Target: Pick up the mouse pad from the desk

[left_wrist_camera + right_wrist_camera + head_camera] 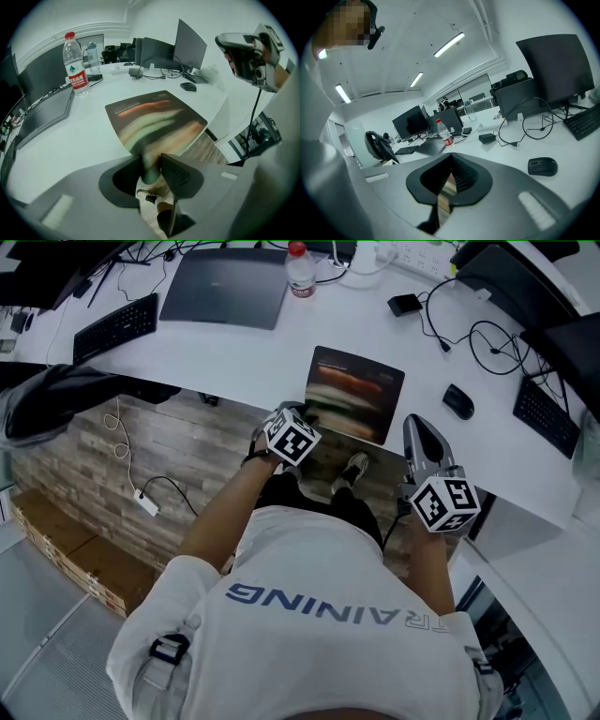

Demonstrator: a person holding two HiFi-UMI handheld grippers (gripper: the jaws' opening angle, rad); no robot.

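Observation:
The mouse pad (pixel 354 395), dark with blurred orange and green streaks, lies on the white desk (pixel 225 357) with its near edge over the desk's front edge. My left gripper (pixel 306 418) is at the pad's near left corner. In the left gripper view that corner (pixel 151 161) dips between the jaws of the left gripper (pixel 157 168), which stand open with a gap still showing beside the ribbed right pad (pixel 176 172). My right gripper (pixel 413 423) hovers just right of the pad, its fingers together. In its own view the right gripper (pixel 451 164) is shut and holds nothing.
A black mouse (pixel 457 401) lies right of the pad. Behind are a water bottle (pixel 299 270), a closed laptop (pixel 225 287), a power adapter with cables (pixel 405 304), and keyboards at far left (pixel 114 327) and right (pixel 546 413). An office chair (pixel 56 399) stands at left.

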